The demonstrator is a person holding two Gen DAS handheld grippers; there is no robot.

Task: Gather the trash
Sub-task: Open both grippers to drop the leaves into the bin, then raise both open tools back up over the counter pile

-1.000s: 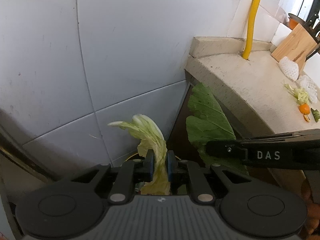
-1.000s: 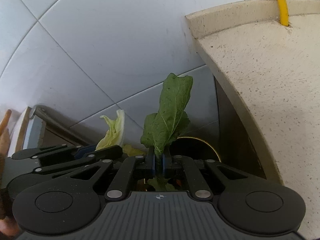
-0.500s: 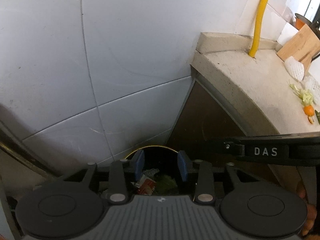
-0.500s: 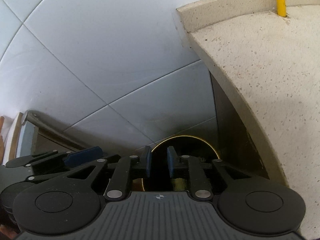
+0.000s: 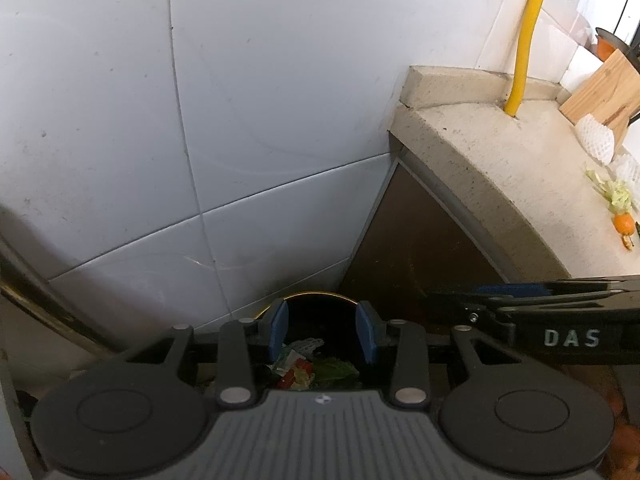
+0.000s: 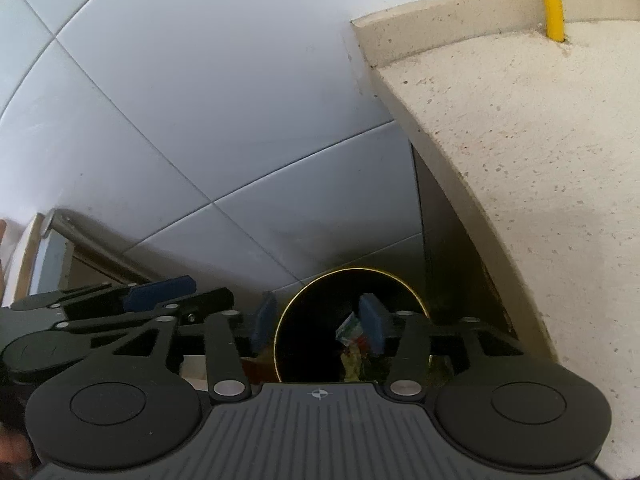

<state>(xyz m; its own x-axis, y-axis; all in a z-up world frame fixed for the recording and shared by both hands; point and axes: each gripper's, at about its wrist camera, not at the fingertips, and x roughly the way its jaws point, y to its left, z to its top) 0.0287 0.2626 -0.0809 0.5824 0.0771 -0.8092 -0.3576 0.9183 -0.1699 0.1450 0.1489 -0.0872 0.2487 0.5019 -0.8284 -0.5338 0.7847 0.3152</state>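
The left tool (image 5: pixel 322 334) hangs over the black trash bin (image 5: pixel 320 300), its jaws apart and empty, with vegetable scraps (image 5: pixel 316 372) lying inside the bin. The right tool (image 6: pixel 318 322), jaws just opened wide and empty, hangs beside the table (image 6: pixel 540 140).

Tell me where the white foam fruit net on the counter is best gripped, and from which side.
Pinch the foam net across its bulging middle, with the jaws straddling its short width; the soft mesh should squash and hold. Come from above, on the open front side of the counter, since the wooden block stands right behind it. This is a judgement: it looks small here.
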